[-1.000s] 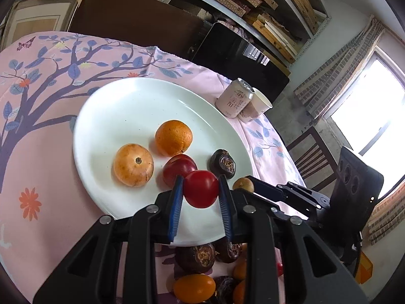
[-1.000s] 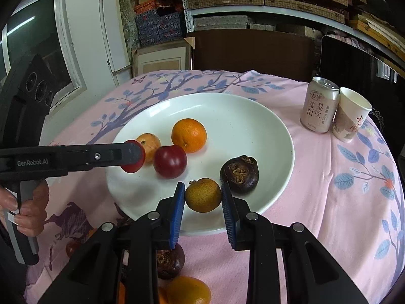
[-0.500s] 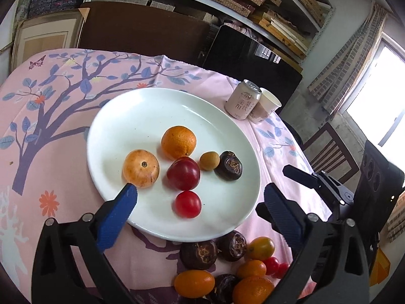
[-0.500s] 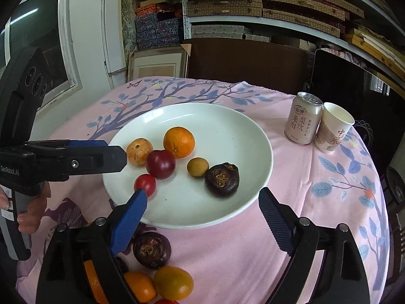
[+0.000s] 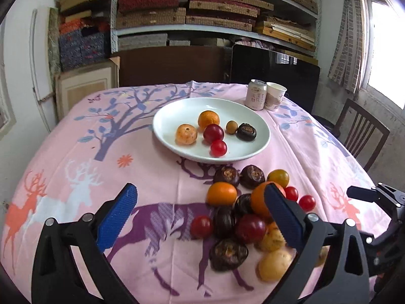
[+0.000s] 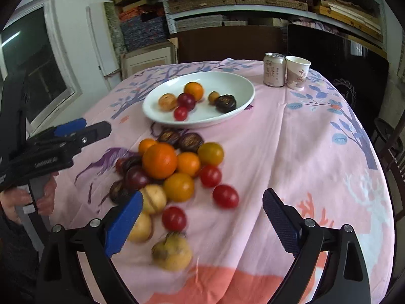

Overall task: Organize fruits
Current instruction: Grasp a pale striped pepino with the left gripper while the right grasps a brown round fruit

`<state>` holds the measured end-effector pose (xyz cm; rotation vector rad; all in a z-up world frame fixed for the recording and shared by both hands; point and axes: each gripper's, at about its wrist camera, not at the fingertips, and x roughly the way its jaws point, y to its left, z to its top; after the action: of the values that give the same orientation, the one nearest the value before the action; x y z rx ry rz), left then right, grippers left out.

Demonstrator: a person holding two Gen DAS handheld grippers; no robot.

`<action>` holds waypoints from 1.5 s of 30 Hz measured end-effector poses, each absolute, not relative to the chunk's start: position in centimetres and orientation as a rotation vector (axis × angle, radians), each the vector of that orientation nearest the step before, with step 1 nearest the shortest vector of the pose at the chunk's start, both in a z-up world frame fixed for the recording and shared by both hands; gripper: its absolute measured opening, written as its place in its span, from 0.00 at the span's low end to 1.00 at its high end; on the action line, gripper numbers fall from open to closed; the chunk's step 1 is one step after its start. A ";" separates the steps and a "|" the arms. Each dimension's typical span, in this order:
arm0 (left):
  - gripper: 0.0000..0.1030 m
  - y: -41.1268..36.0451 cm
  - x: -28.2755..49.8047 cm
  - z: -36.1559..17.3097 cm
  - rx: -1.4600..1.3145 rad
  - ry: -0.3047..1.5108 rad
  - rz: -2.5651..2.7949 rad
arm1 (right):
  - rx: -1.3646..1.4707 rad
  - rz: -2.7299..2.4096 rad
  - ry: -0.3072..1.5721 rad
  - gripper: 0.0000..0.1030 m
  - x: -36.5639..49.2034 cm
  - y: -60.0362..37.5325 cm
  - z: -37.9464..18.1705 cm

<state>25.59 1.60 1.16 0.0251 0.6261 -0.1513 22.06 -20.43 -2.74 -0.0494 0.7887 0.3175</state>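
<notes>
So far, left wrist view: six fruits lie on the white plate (image 5: pixel 260 136), our left gripper (image 5: pixel 200 217) wide and empty over the loose pile (image 5: pixel 243 217) | right wrist view: right gripper (image 6: pixel 202 217) opening, nothing between its jaws; we judge most fruit unsorted.

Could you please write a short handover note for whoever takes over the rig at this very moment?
Left gripper: open, nothing between its fingers.
Right gripper: jaws opening, empty, above the near edge of the pile.
White plate: holds six fruits, among them an orange, a plum, a cherry tomato and a dark wrinkled fruit.
Loose fruit pile: on the pink tablecloth in front of the plate, with oranges, tomatoes, dark fruits and pale yellow ones.
Done: six fruits plated.
Left: move the pile onto the plate.
</notes>
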 end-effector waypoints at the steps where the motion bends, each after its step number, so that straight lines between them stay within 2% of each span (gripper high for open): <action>1: 0.95 1.3 23.9 1.0 0.041 0.602 -0.139 | -0.105 0.295 0.774 0.94 20.9 -19.8 -3.1; 3: 0.95 0.8 21.2 0.3 0.065 0.589 -0.128 | -0.209 0.263 0.759 0.94 19.8 -18.6 -4.3; 6: 0.95 0.9 18.5 -0.9 0.059 0.600 -0.105 | -0.286 0.240 0.857 0.94 20.5 -17.5 -6.6; 11: 0.96 0.4 15.5 -1.2 0.134 0.559 -0.042 | -0.222 0.246 0.910 0.94 22.0 -17.9 -7.2; 12: 0.96 0.3 15.1 -1.2 0.134 0.555 -0.057 | -0.207 0.239 0.910 0.91 22.1 -18.1 -7.1; 14: 0.96 -0.4 14.8 -1.3 0.142 0.580 -0.107 | -0.172 0.288 0.883 0.71 21.6 -18.4 -6.7; 15: 0.96 -0.9 14.9 -1.5 0.153 0.592 -0.131 | -0.177 0.292 0.856 0.49 21.1 -18.3 -6.3; 16: 0.96 -1.5 14.8 -1.9 0.173 0.606 -0.149 | -0.201 0.275 0.827 0.39 20.4 -18.0 -5.9; 22: 0.96 -4.8 16.1 -3.5 0.302 0.687 -0.209 | -0.172 0.274 0.802 0.39 17.9 -19.3 -5.1; 34: 0.95 -9.0 20.2 -5.2 0.316 0.844 -0.293 | -0.142 0.113 0.693 0.39 15.4 -25.4 -3.6; 36: 0.69 -9.4 20.6 -5.2 0.293 0.844 -0.296 | -0.143 0.112 0.679 0.39 15.3 -26.2 -3.5; 37: 0.59 -9.7 20.9 -5.3 0.306 0.846 -0.279 | -0.137 0.115 0.674 0.39 15.2 -26.5 -3.5; 40: 0.58 -10.3 22.1 -6.3 0.363 0.888 -0.222 | -0.102 0.136 0.672 0.39 15.0 -27.6 -3.0; 42: 0.51 -9.9 22.3 -6.1 0.337 0.887 -0.225 | -0.093 0.149 0.648 0.39 14.6 -28.1 -2.6; 43: 0.41 -9.7 22.3 -6.0 0.339 0.879 -0.206 | -0.097 0.150 0.639 0.39 14.5 -28.3 -2.5; 45: 0.41 -9.6 22.3 -6.0 0.332 0.878 -0.211 | -0.100 0.138 0.627 0.39 14.5 -28.6 -2.3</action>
<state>22.33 -9.64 -5.96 0.3322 0.8776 -0.2115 14.45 -28.62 -2.26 -0.1001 0.6274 0.1375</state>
